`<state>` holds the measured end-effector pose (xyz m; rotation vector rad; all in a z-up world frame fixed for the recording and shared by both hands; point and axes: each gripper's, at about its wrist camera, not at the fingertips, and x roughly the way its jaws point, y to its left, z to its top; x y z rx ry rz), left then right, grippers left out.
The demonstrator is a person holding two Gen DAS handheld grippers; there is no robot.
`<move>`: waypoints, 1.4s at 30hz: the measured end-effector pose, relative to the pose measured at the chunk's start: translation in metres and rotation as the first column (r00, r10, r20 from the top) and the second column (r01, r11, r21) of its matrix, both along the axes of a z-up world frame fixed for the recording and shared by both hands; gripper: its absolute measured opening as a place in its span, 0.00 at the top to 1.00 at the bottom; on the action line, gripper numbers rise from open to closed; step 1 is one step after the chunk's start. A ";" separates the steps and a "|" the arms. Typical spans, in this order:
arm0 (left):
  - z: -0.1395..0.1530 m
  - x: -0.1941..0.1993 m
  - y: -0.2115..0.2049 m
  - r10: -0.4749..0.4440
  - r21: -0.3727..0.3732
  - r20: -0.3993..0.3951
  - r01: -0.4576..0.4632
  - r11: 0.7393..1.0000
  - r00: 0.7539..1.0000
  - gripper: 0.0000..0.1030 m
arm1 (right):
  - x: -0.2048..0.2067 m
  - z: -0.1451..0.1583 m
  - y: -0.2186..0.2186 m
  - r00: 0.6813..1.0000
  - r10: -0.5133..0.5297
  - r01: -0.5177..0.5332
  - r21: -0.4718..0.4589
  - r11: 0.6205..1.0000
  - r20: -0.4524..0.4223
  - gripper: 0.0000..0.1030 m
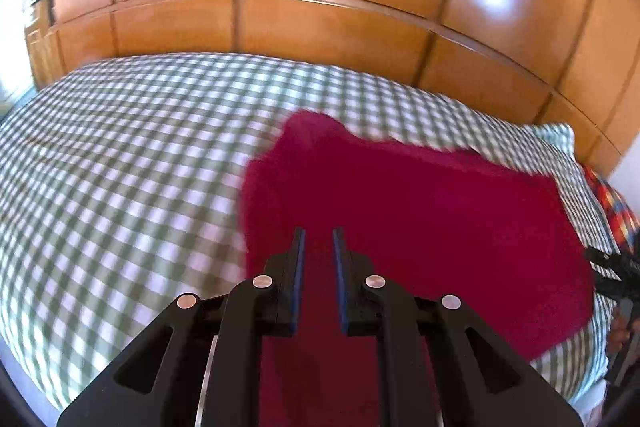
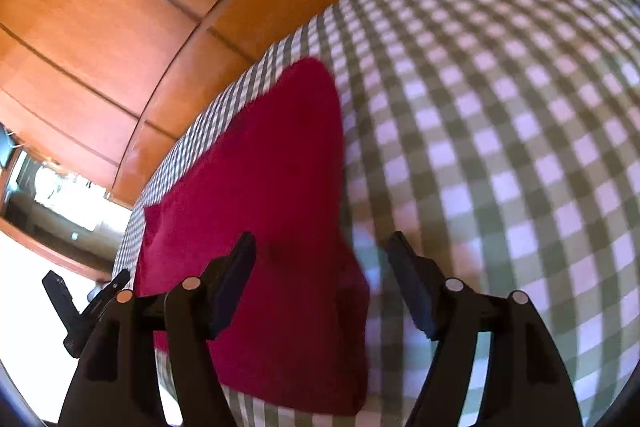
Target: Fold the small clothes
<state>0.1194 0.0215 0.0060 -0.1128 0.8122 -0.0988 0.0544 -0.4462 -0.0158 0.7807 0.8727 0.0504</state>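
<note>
Hidden or unclear: Both views were smeared by motion blur, so the weave and any seams of the red garment (image 1: 420,211) could not be made out. Its near part ran under the left gripper (image 1: 319,239) and off the bottom of the left wrist view, and what kind of clothing it was I could not tell.
Cut off: A patterned red, blue and yellow fabric (image 1: 612,203) showed only as a sliver at the right edge of the left wrist view.
Red garment: It lay flat on the green-and-white checked bedcover (image 1: 120,167), right of centre in the left wrist view and left of centre in the right wrist view, with the wooden panelled wall (image 1: 280,19) behind the bed.
Left gripper: Angled downward over the garment at the bottom centre of its view, its blue-padded jaws stood close together with a narrow gap. Red cloth showed through the gap, but whether the pads pinched it I could not tell.
Right gripper (image 2: 322,247): Also tilted downward, its jaws were spread wide, one finger (image 2: 240,267) over the red cloth and the other over the checked cover, pressing on nothing. It appeared as a dark shape at the right edge of the left wrist view.
</note>
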 end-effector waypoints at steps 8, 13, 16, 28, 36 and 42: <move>-0.018 0.043 0.030 0.048 -0.022 -0.086 -0.051 0.998 0.995 0.59 | 0.049 0.013 0.003 0.999 -0.033 0.032 -0.126 0.992 -0.004 0.60; -0.026 0.057 0.040 0.033 -0.072 -0.102 -0.041 0.997 0.994 0.60 | 0.075 0.012 0.013 1.000 -0.008 0.004 -0.200 0.980 -0.020 0.71; -0.030 0.064 0.039 0.013 -0.083 -0.106 -0.022 0.996 0.994 0.78 | 0.081 0.010 0.018 1.000 0.008 -0.015 -0.236 0.972 -0.028 0.83; -0.024 0.063 0.044 0.068 -0.063 -0.023 -0.070 0.996 0.997 0.95 | 0.082 0.019 0.028 1.000 0.003 -0.003 -0.357 0.934 0.000 0.93; -0.034 0.069 0.029 0.098 0.035 -0.103 -0.095 0.995 0.990 0.94 | 0.077 0.001 0.008 0.999 -0.006 -0.003 -0.235 0.972 -0.038 0.49; -0.006 0.017 0.011 0.035 0.006 0.008 -0.035 0.999 0.999 0.91 | 0.045 -0.020 0.005 0.982 0.185 -0.183 0.084 0.980 -0.023 0.45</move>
